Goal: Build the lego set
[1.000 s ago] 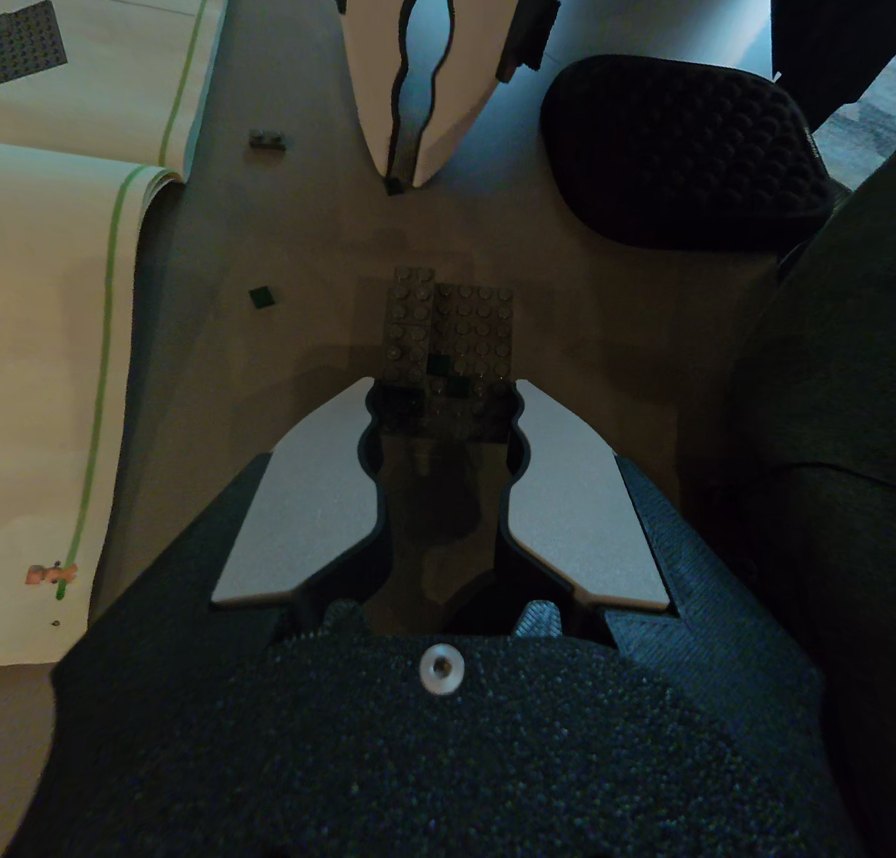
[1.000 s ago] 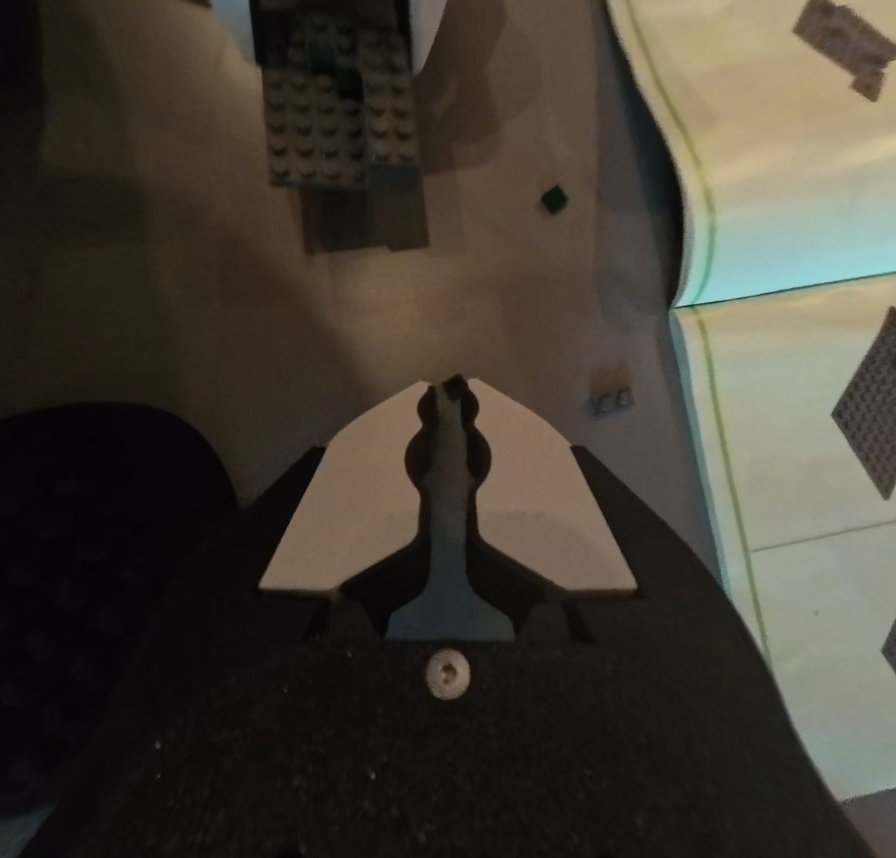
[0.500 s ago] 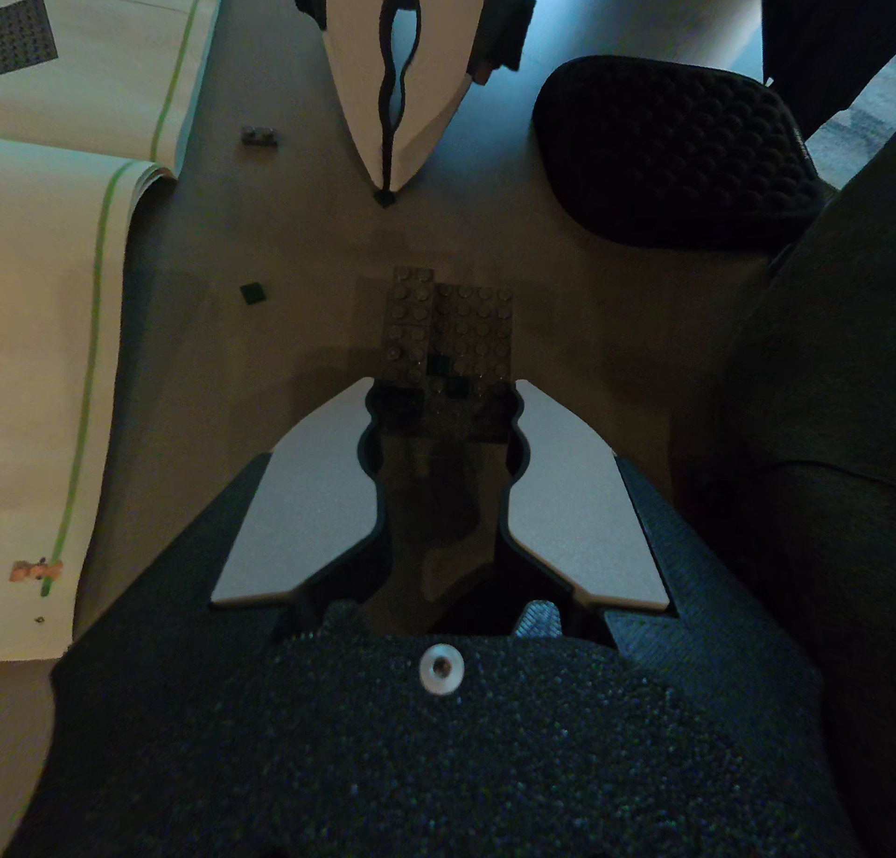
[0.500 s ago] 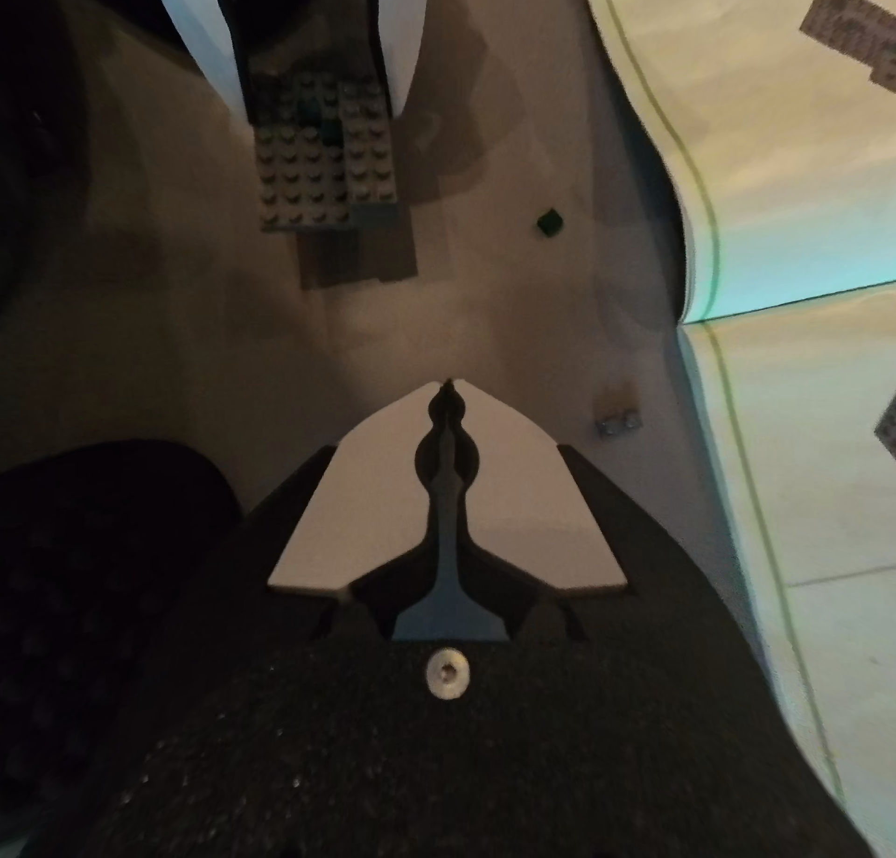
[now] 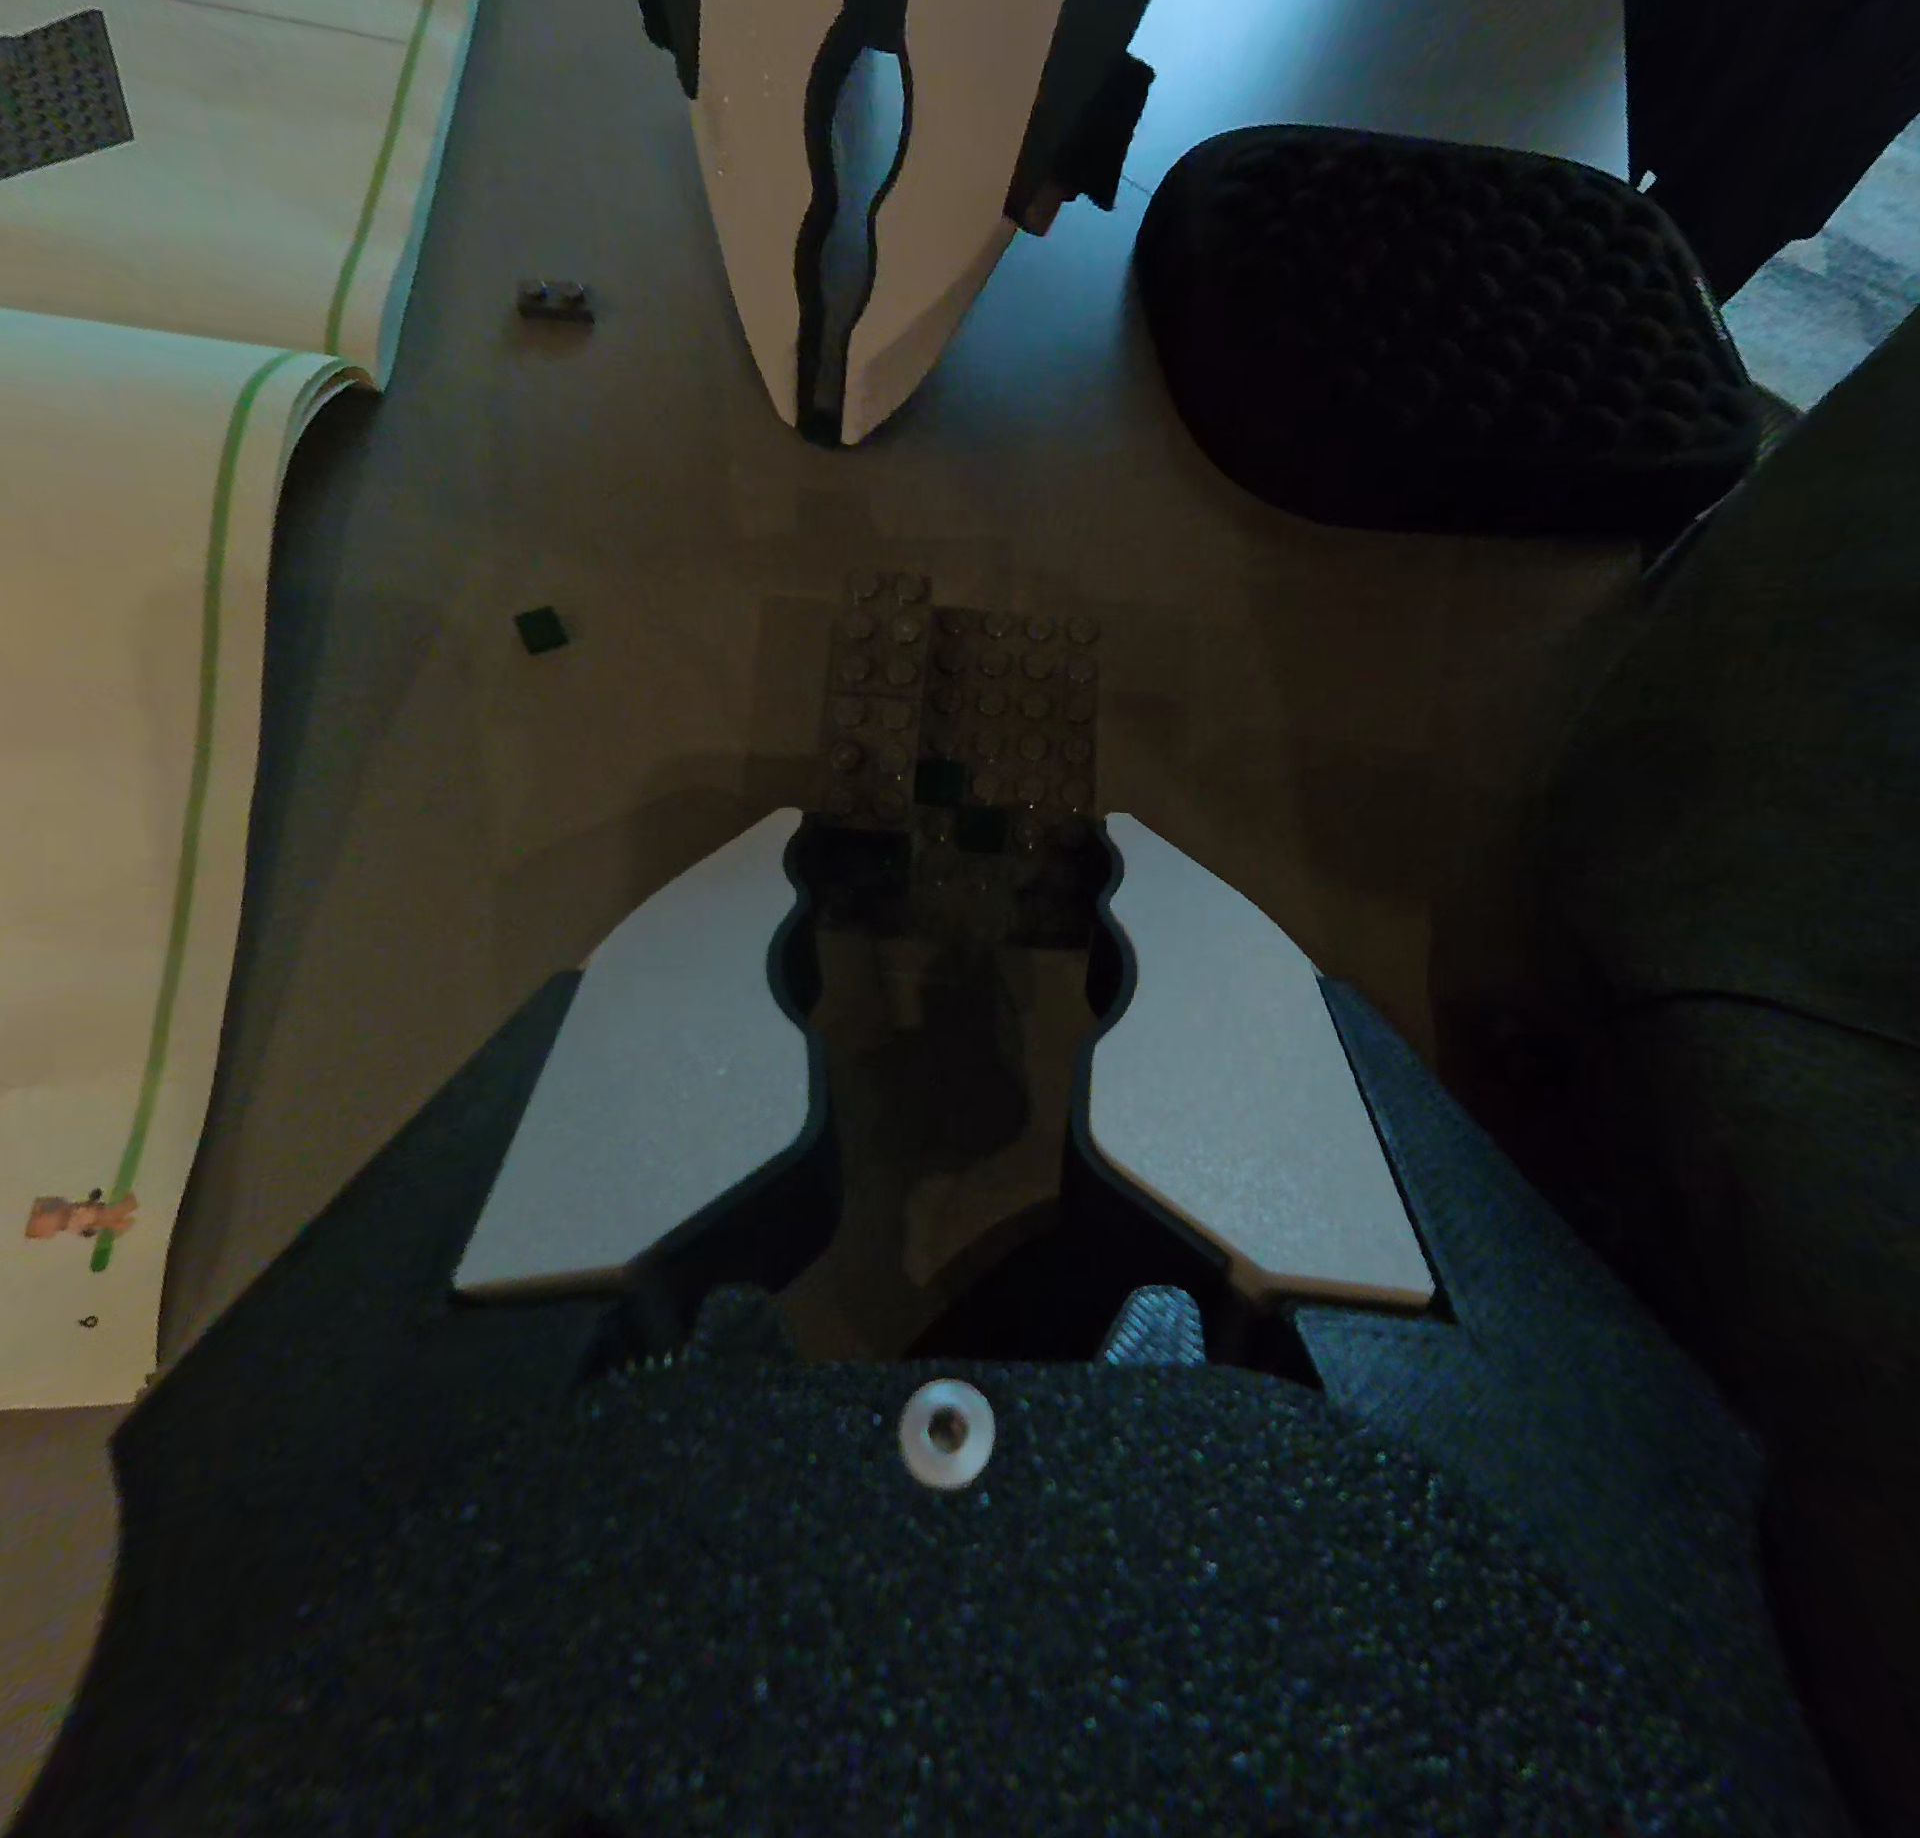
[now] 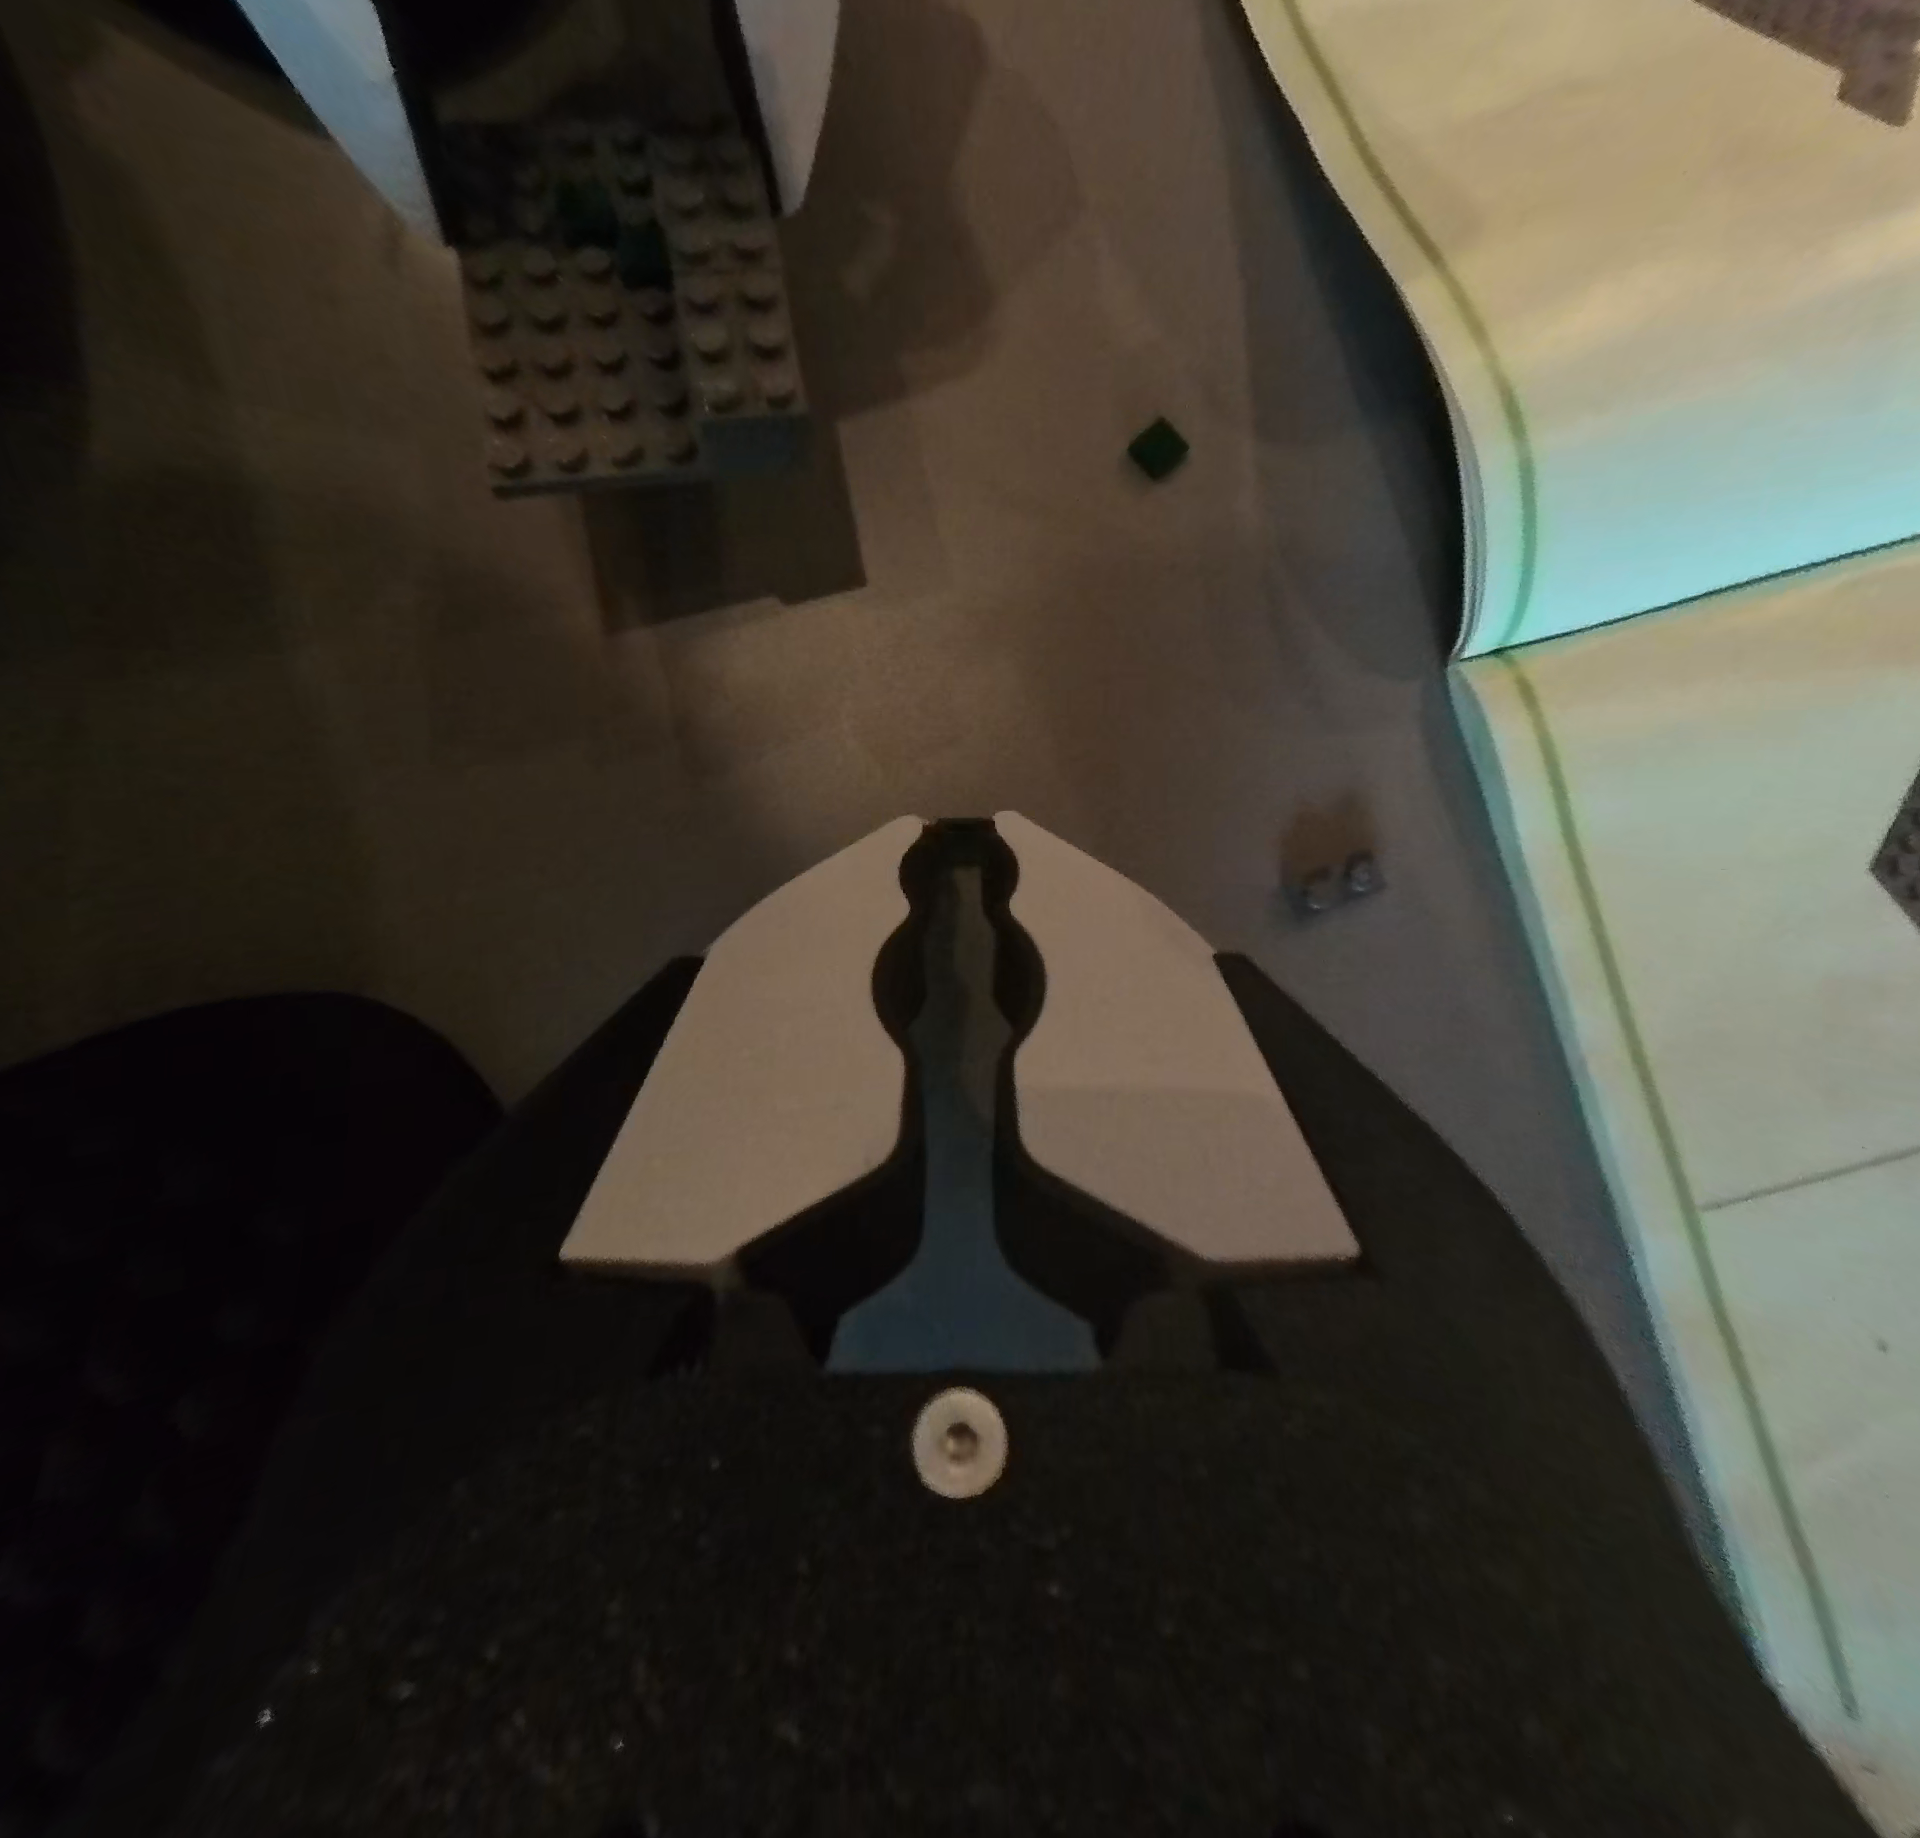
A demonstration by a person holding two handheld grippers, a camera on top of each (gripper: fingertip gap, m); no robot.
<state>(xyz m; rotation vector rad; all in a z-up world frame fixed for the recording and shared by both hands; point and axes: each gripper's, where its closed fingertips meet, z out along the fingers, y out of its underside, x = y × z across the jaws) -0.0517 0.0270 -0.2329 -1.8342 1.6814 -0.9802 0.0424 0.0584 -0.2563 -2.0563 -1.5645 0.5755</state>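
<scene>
A grey studded lego plate assembly (image 5: 966, 718) with small dark green tiles on it is clamped at its near end in my left gripper (image 5: 948, 853), held a little above the table. It also shows in the right wrist view (image 6: 623, 365), with its shadow below it. My right gripper (image 6: 961, 824) is shut on a tiny dark piece (image 6: 961, 828) at its fingertips. In the left wrist view the right gripper (image 5: 826, 427) hangs just beyond the plate's far end, apart from it.
A loose dark green tile (image 5: 542, 631) (image 6: 1156, 450) and a small grey two-stud piece (image 5: 556, 299) (image 6: 1335, 889) lie on the table. An open instruction booklet (image 5: 156, 645) (image 6: 1662, 334) lies beside them. A black dimpled pad (image 5: 1434, 334) lies at the far right, and dark fabric (image 5: 1714, 853) fills the right edge.
My right gripper has drifted a little nearer the plate's far end with its tiny piece. The left gripper and the plate have stayed put.
</scene>
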